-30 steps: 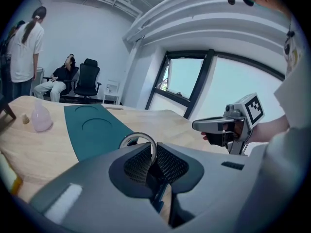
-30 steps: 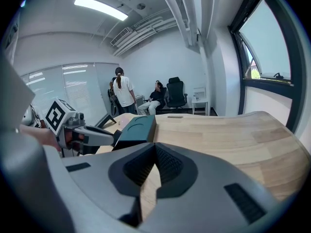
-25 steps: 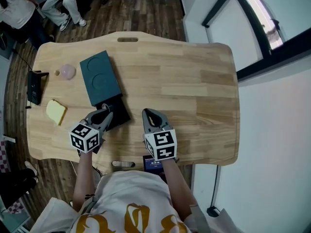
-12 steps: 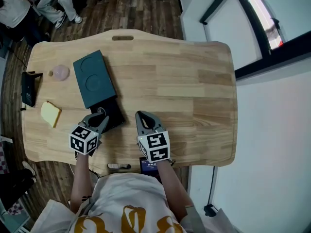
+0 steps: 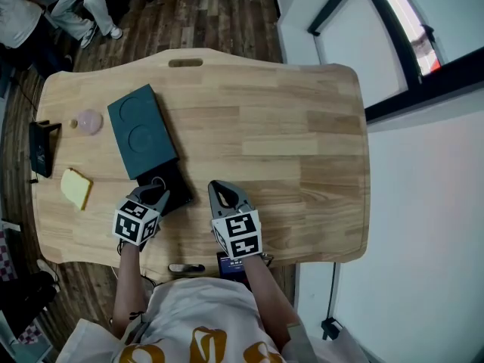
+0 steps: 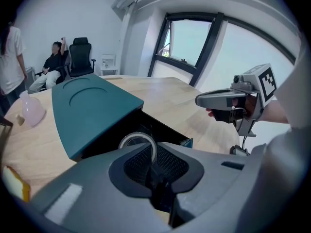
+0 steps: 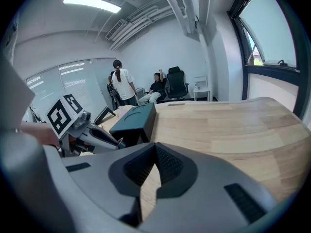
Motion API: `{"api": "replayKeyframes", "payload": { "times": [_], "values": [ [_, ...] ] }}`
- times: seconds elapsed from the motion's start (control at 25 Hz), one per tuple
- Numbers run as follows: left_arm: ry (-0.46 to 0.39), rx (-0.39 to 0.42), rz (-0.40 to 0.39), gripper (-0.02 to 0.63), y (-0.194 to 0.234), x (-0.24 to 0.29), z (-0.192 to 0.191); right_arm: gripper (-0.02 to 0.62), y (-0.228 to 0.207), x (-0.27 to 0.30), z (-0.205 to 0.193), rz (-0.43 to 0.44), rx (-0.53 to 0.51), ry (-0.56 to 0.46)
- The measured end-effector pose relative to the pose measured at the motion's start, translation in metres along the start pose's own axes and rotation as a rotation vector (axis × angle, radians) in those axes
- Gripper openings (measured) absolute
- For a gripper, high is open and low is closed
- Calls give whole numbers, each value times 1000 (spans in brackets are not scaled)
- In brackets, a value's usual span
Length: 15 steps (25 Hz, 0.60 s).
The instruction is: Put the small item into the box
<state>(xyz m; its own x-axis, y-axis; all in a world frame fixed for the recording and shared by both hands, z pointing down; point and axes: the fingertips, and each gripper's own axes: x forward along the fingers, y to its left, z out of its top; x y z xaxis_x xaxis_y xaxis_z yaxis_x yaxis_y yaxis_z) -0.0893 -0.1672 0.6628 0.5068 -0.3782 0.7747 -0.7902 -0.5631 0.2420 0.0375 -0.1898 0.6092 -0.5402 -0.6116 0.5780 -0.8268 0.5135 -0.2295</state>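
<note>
A dark teal box lid (image 5: 140,131) lies slid back on the table, and the black inner tray (image 5: 176,190) shows open at its near end. My left gripper (image 5: 156,189) hovers at the tray's near left corner. It is shut on a small clear ring (image 6: 130,140), which stands upright between the jaws just above the open tray (image 6: 160,130). My right gripper (image 5: 220,190) is to the right of the tray, over bare wood, shut with nothing in it. In the right gripper view, the gripper (image 7: 155,152) points past the box (image 7: 133,120).
A pink translucent object (image 5: 89,122), a yellow sponge (image 5: 76,188) and a black device (image 5: 39,148) lie along the table's left side. A small screen (image 5: 231,264) hangs at the front edge. People stand and sit beyond the far left corner (image 5: 30,10). The wooden table (image 5: 302,142) stretches right.
The head view has drifted, so the box sits a little further left and lower in frame. Both grippers have kept nearly the same places relative to the tray; the left still holds the ring.
</note>
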Motion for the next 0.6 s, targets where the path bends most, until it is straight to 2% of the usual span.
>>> {"api": "replayKeyframes", "payload": {
  "times": [0.32,0.52,0.6],
  "values": [
    [117,73,2,41,-2,9,-7,5,-2,4,-8,-4,17,18],
    [191,177,6,41,-7,18,-2,4,-6,6,-10,-6,21,25],
    [224,186,0,41,-8,21,-7,5,-6,7,-9,-6,20,27]
  ]
}}
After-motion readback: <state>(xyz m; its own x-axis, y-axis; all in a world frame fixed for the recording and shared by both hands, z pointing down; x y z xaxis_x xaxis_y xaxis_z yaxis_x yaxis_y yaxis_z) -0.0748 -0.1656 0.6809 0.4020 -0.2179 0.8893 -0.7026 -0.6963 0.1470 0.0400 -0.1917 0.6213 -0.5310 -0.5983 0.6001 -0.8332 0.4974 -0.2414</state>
